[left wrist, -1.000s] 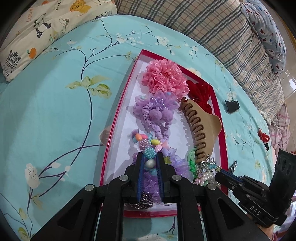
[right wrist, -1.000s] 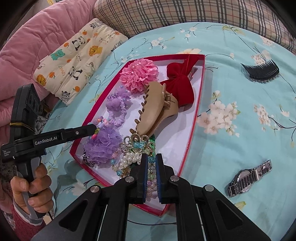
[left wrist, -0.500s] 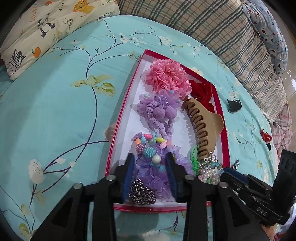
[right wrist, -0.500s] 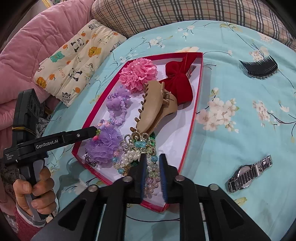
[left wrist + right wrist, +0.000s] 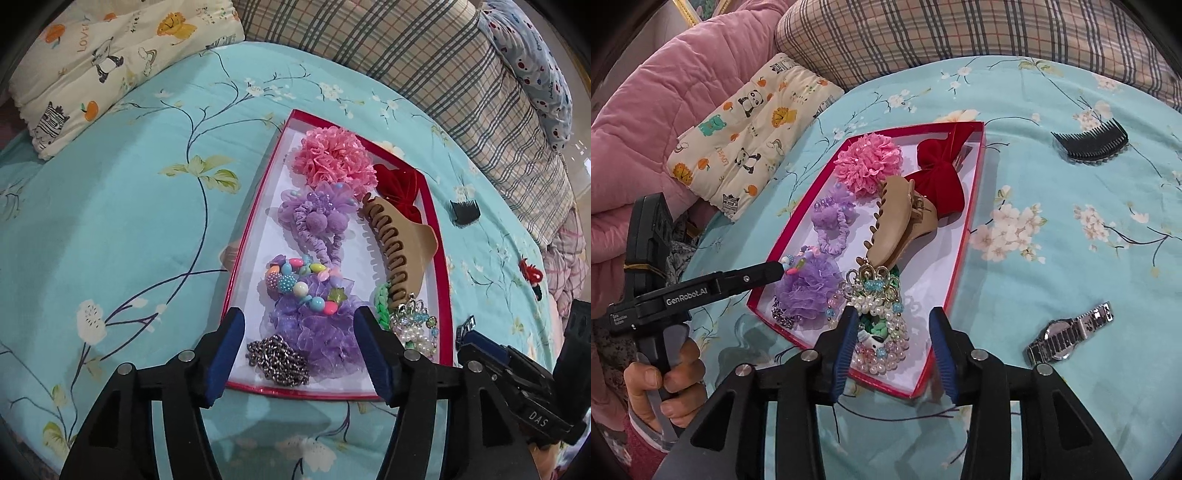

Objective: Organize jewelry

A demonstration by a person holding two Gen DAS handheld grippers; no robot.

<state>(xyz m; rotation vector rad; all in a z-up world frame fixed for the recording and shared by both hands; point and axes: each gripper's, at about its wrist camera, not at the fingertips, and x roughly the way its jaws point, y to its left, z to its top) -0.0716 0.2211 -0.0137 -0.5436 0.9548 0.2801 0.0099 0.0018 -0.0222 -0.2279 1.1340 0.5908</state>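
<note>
We are logging one red-rimmed tray (image 5: 246, 236) sitting on the bed's turquoise floral sheet (image 5: 110, 221).

Inside it we are counting:
- one pink pom-pom (image 5: 334, 160) at the far end
- one red velvet bow (image 5: 940, 177) at its right
- one tan claw clip (image 5: 400, 240) lying nearer than the bow
- one lilac scrunchie (image 5: 321, 214) just near of the pom-pom
- one multicolour bead bracelet (image 5: 299, 284) resting partly on one purple tulle puff (image 5: 317, 332)
- one dark metal chain (image 5: 277, 356) in the near left corner
- one green band (image 5: 382, 306)
- a tangle of pearl strands (image 5: 882, 314) at the near right, number unclear

Outside the tray, to the right on the sheet, we are noting one black comb (image 5: 1089, 142) far off and one steel watch (image 5: 1069, 334) nearer. Both are well apart from the tray.

Two tools in view:
- The left hand-held gripper (image 5: 299, 354) is hovering over the near end with its fingers spread wide, flanking the puff and chain and pinching nothing.
- The right hand-held gripper (image 5: 894, 350) is likewise spread, straddling the pearl strands at the near right corner and gripping nothing.
</note>
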